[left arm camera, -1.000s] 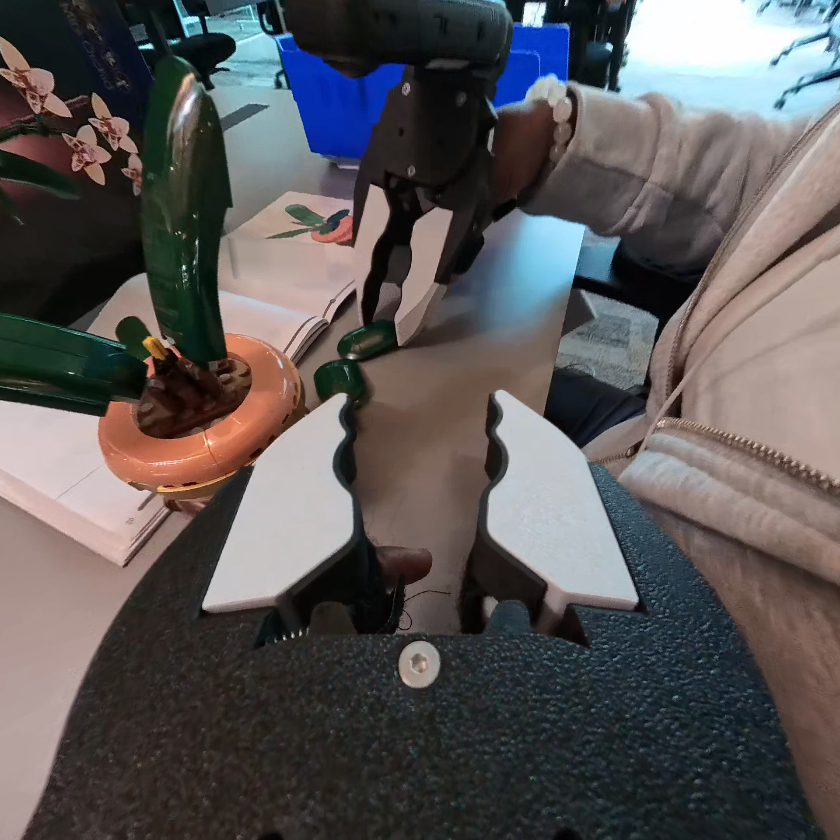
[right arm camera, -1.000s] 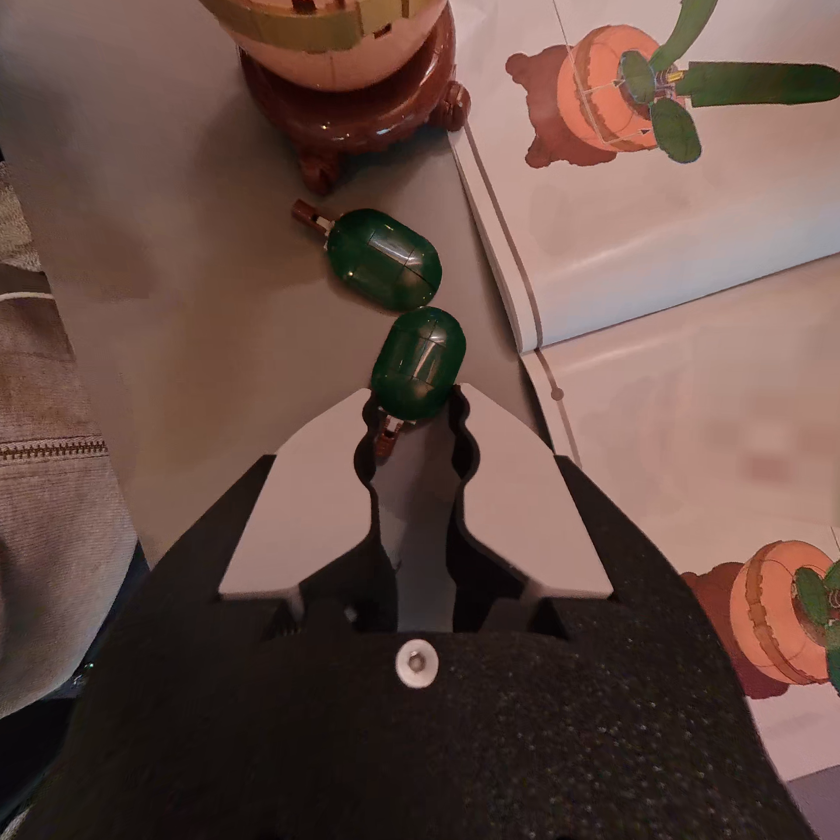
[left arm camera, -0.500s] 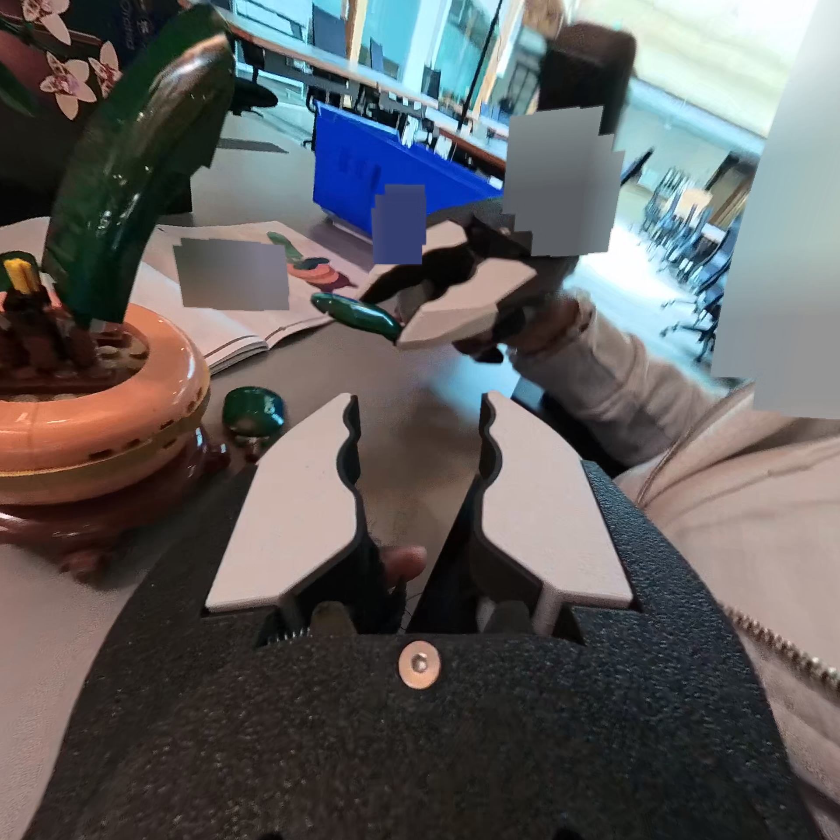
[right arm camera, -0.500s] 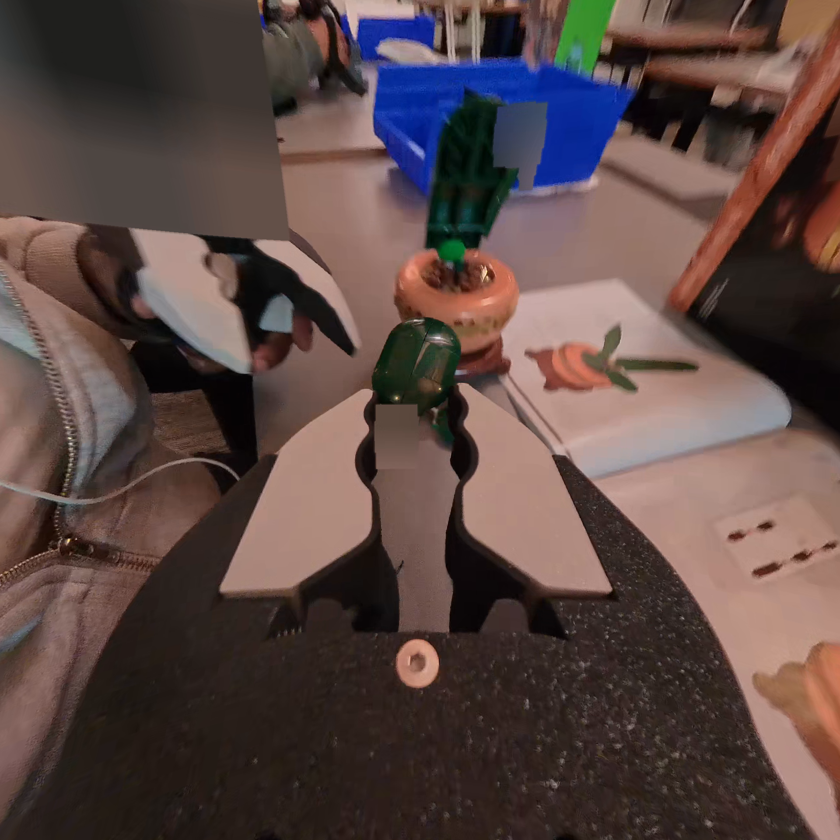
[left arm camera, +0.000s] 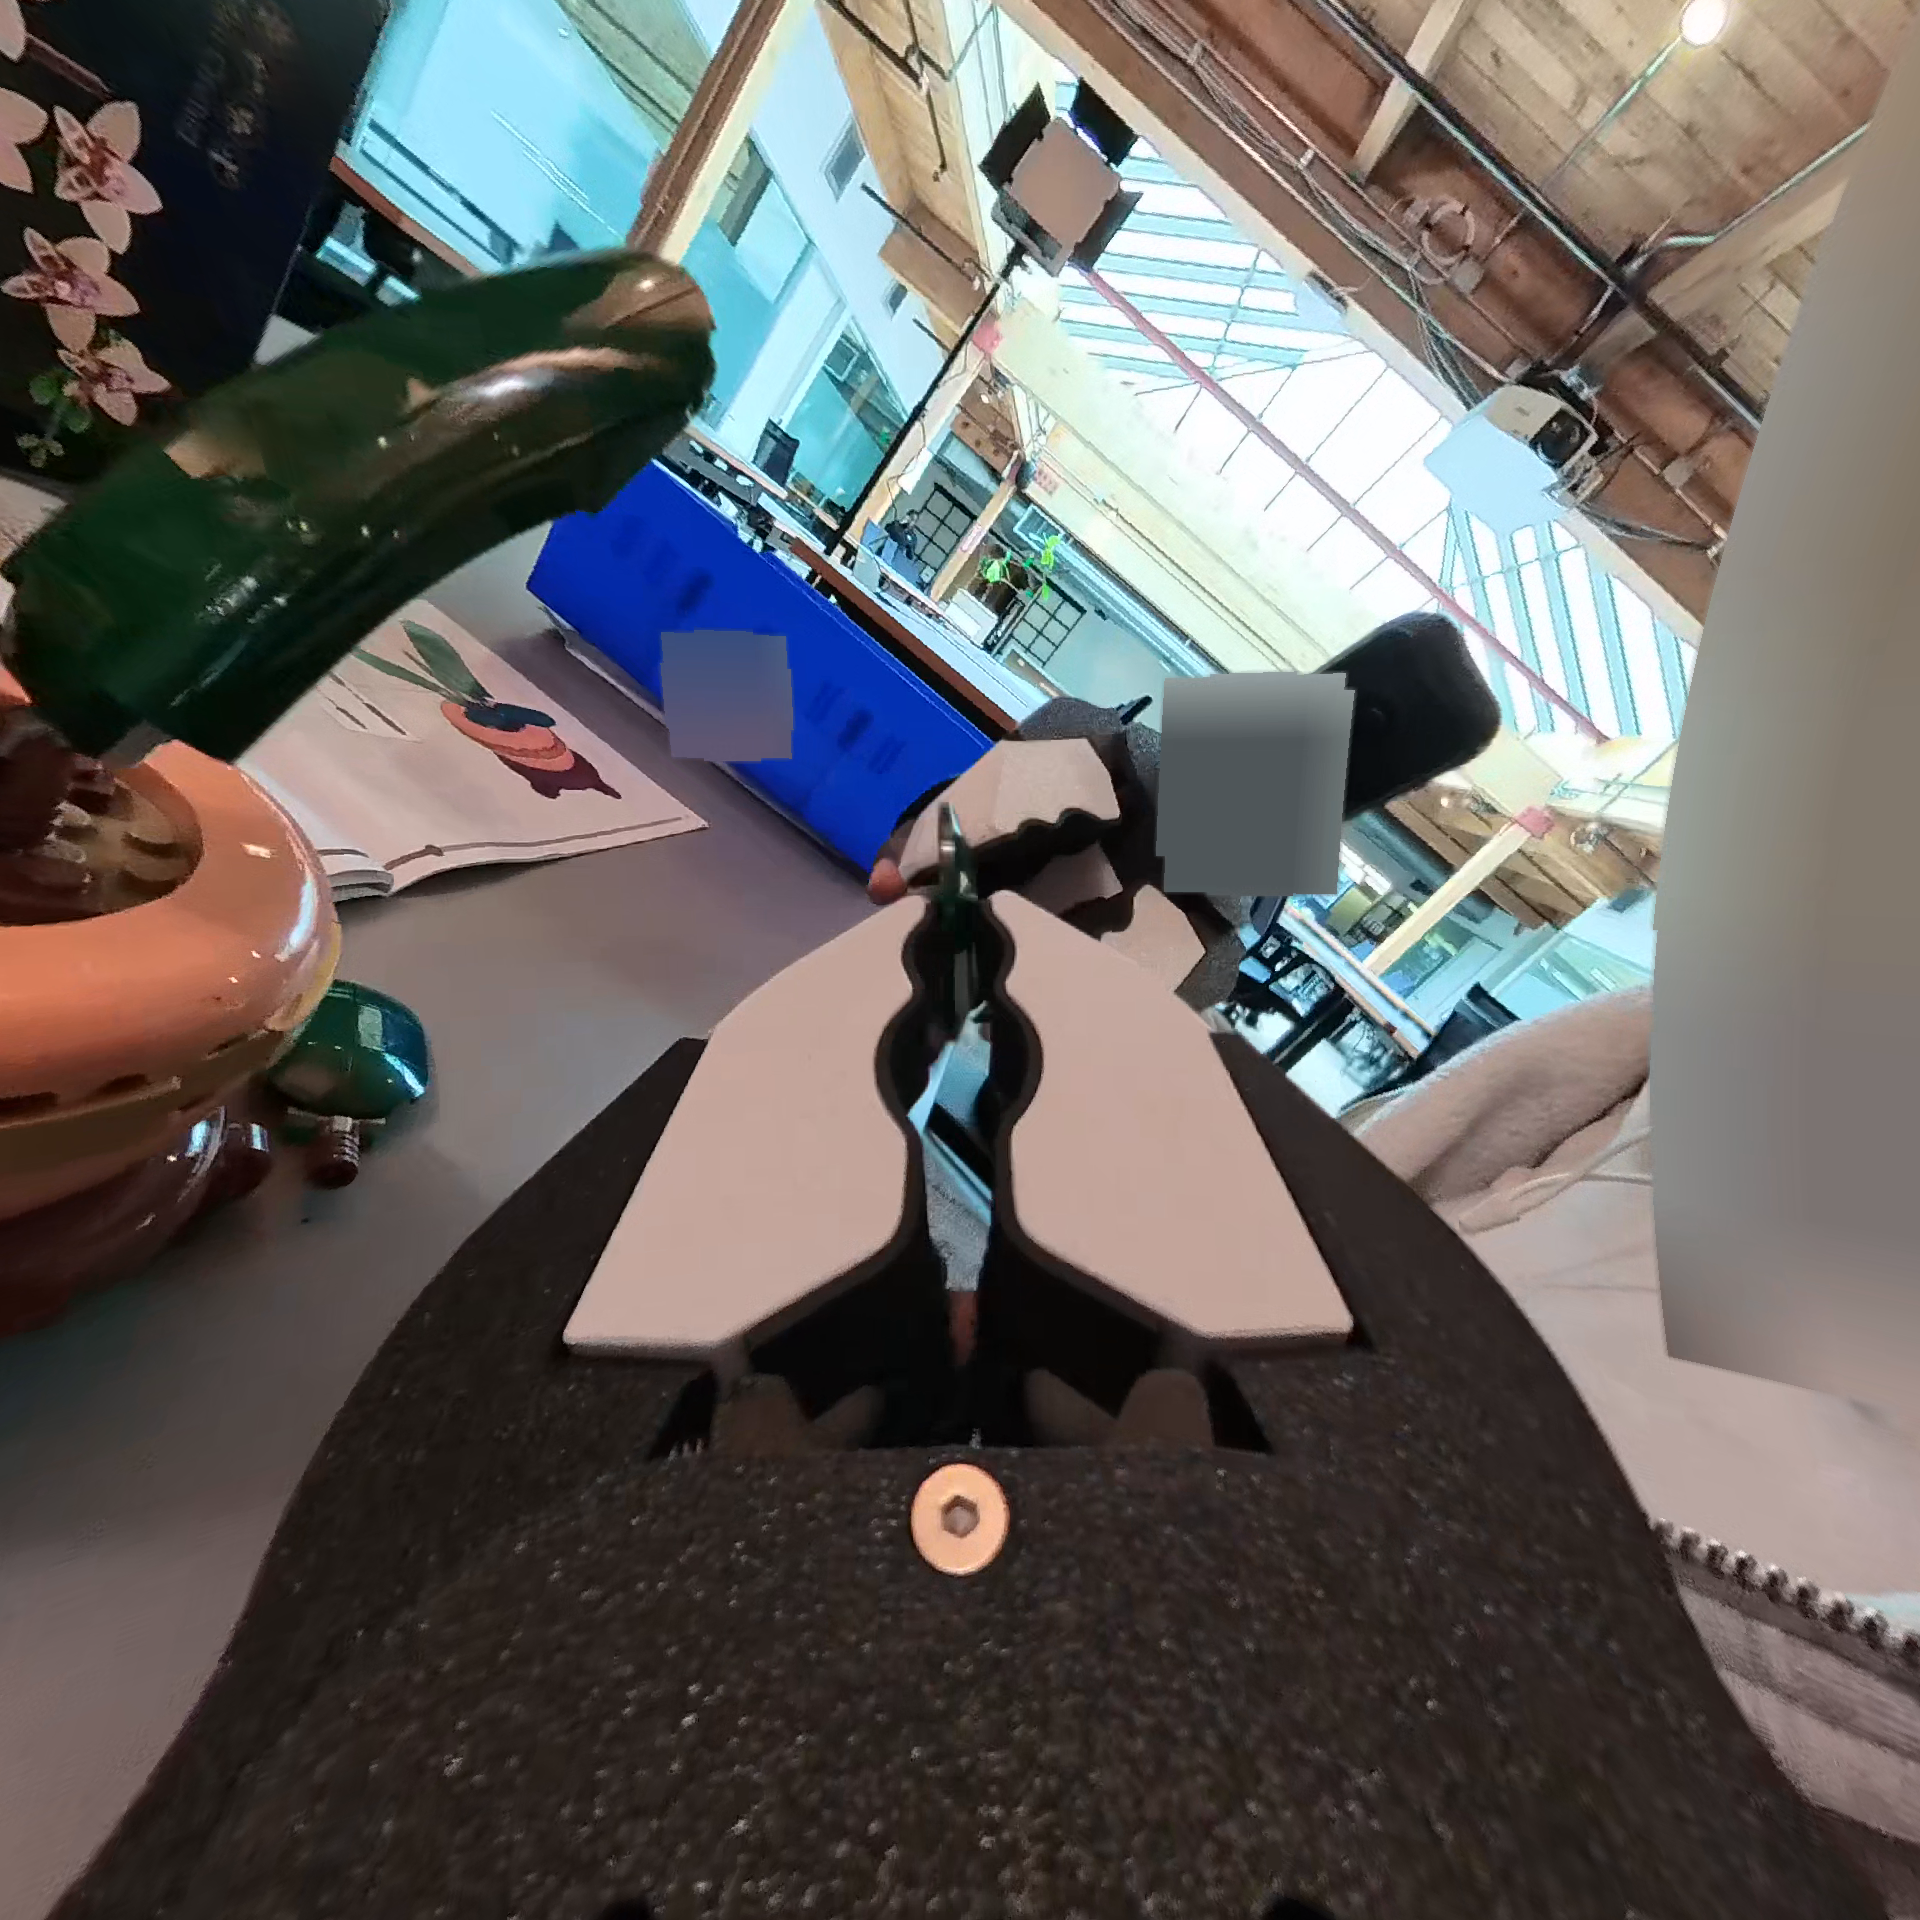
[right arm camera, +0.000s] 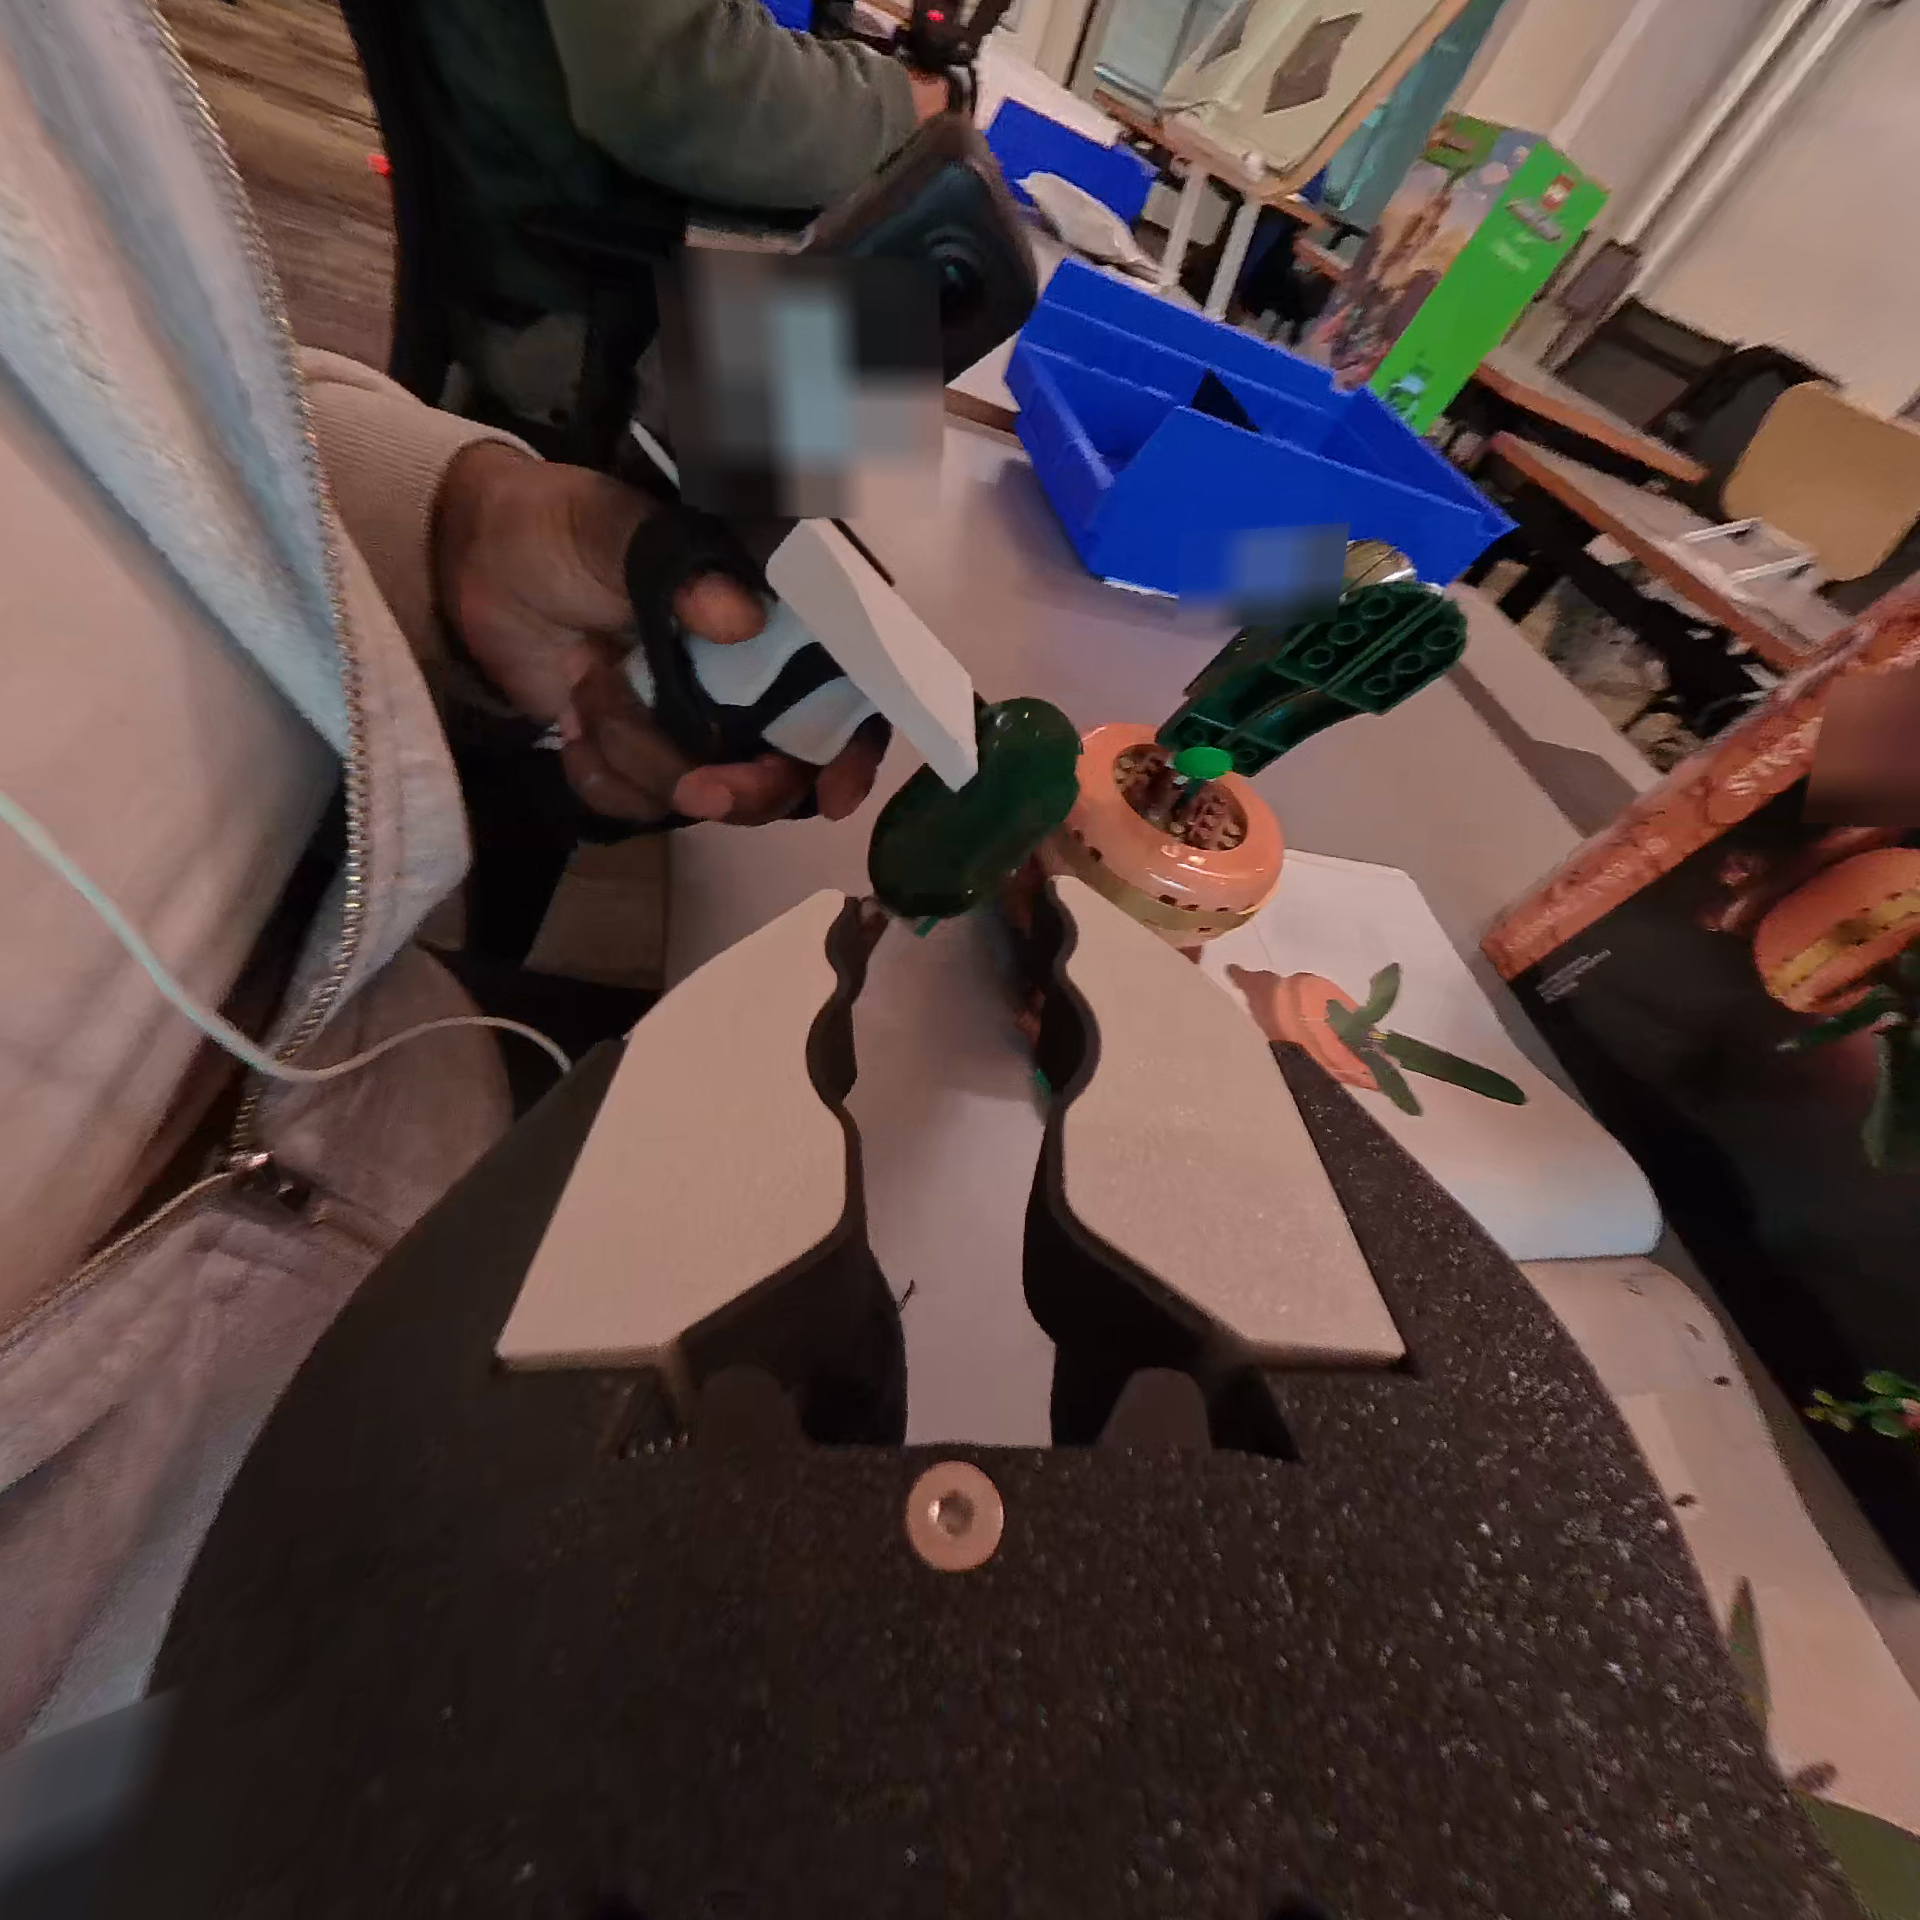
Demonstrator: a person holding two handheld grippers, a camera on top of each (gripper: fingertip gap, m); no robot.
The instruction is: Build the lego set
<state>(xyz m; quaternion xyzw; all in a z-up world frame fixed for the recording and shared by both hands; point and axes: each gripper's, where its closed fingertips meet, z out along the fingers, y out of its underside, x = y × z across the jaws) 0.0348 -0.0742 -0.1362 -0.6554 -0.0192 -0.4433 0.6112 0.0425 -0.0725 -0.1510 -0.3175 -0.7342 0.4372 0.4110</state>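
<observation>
Both grippers now pinch one green leaf

Your left gripper is pinched onto a thin dark green leaf piece, seen edge-on; the right gripper meets it from beyond. At left, terracotta pot with big green leaf, loose green leaf piece on the grey table beside it.

A grey table ran out to tall windows, wooden roof beams overhead, daylight pouring in.
</observation>
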